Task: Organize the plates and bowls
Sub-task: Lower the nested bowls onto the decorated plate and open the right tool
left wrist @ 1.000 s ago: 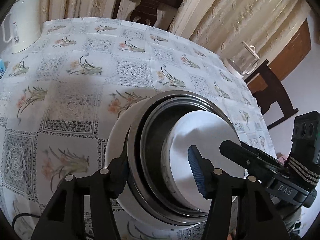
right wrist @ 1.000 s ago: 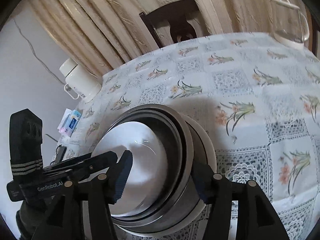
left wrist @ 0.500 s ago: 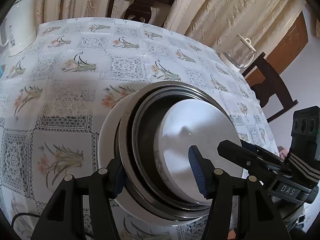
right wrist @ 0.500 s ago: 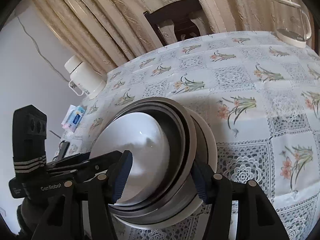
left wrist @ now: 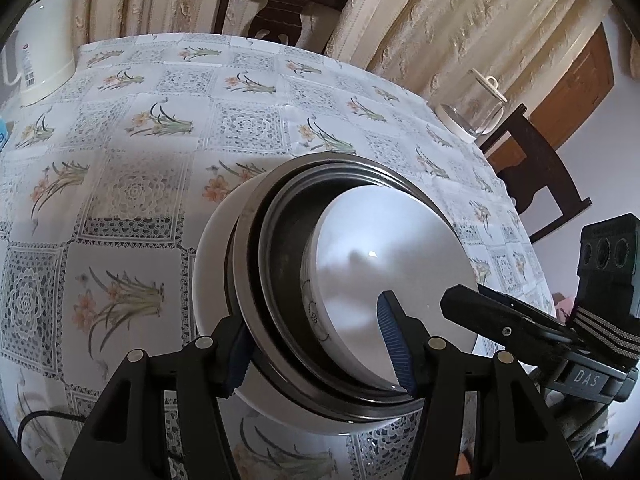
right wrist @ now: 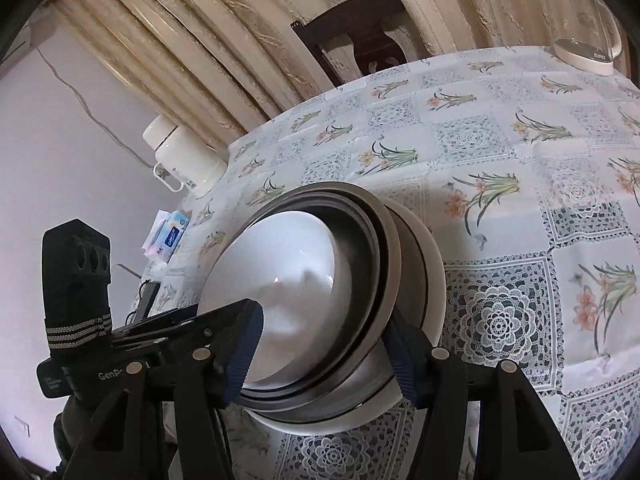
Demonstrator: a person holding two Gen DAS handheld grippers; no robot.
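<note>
Nested dishes [left wrist: 288,280], a white ceramic bowl inside two grey metal bowls that sit on a wide white ceramic plate, are near the front edge of the round table with a flower-pattern tablecloth [left wrist: 132,184], at about 6 o'clock of it. I judge that the stacking step is almost finished and the stack is being set down or adjusted. The left gripper [left wrist: 316,344] is partly open and holds the stack wall: one blue pad is outside on the plate side at 9 o'clock, the other pad inside the white bowl. The right gripper [right wrist: 324,354] has the opposite wall between its pads, one inside the white bowl and one outside at 3 o'clock; its jaws are opening now, and this outer pad seems to be just leaving the rim. The next move, I think, needs a slow release by both, so the tilted bowls do not slide.
</note>
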